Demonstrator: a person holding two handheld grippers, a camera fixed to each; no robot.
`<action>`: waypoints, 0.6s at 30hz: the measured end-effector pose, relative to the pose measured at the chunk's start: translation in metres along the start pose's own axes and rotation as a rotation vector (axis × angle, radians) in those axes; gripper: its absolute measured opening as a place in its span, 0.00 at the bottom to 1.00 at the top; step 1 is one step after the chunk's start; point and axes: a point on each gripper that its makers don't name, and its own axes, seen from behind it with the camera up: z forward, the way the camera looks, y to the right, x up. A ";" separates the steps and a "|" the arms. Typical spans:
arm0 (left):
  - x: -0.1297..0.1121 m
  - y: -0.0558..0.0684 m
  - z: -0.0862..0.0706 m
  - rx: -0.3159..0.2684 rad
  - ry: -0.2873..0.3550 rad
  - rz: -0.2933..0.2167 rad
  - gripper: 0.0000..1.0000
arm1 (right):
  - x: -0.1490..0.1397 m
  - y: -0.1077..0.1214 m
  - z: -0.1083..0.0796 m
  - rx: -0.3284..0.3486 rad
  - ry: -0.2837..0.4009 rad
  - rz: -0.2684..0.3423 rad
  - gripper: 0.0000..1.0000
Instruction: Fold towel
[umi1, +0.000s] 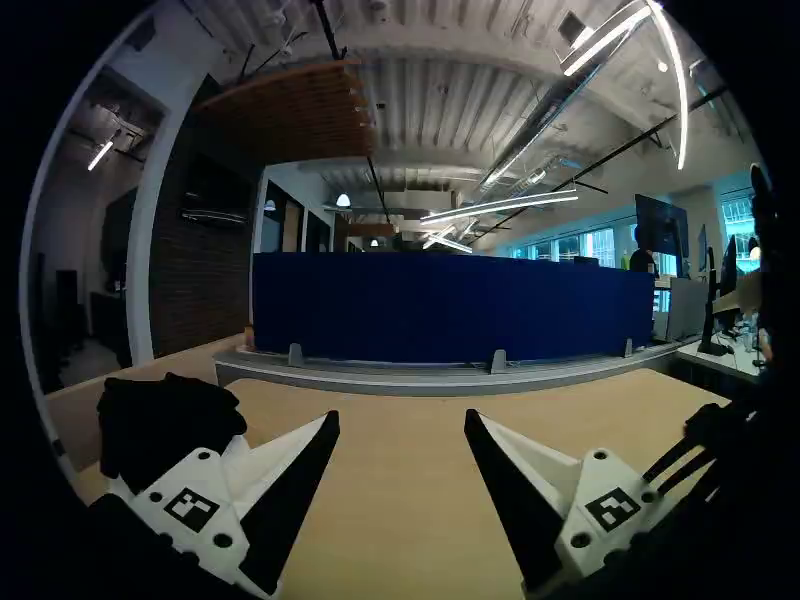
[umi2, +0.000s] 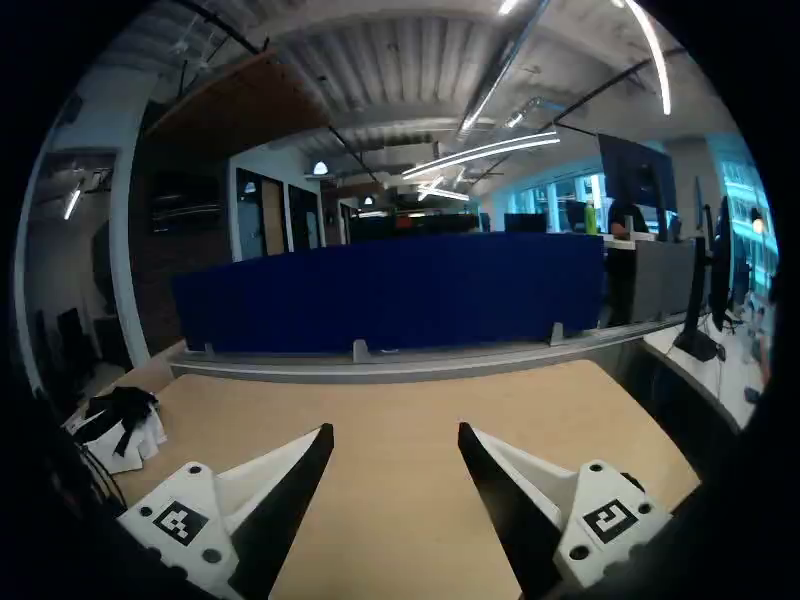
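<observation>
A dark crumpled towel (umi1: 160, 420) lies on the wooden table (umi1: 400, 480) at the near left in the left gripper view, just behind my left finger. My left gripper (umi1: 401, 415) is open over bare tabletop, with nothing between its fingers. In the right gripper view, my right gripper (umi2: 395, 428) is also open over the bare table (umi2: 400, 400). A black and white heap (umi2: 120, 422), possibly the towel on something white, sits far off to its left near the table edge.
A blue partition (umi1: 440, 305) on a grey rail runs along the table's far edge. Black cables (umi1: 715, 440) hang at the right of the left gripper view. Desks with monitors (umi2: 700, 300) stand to the right.
</observation>
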 end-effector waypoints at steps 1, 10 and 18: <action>-0.004 -0.003 0.000 0.002 0.002 0.000 0.93 | 0.001 0.001 0.002 -0.007 0.001 0.000 0.96; -0.045 -0.019 0.000 0.015 0.026 0.003 0.93 | -0.004 0.005 0.011 -0.038 0.020 -0.026 0.96; -0.074 -0.022 0.000 0.018 0.022 0.023 0.93 | -0.031 -0.001 0.017 -0.023 0.001 -0.054 0.96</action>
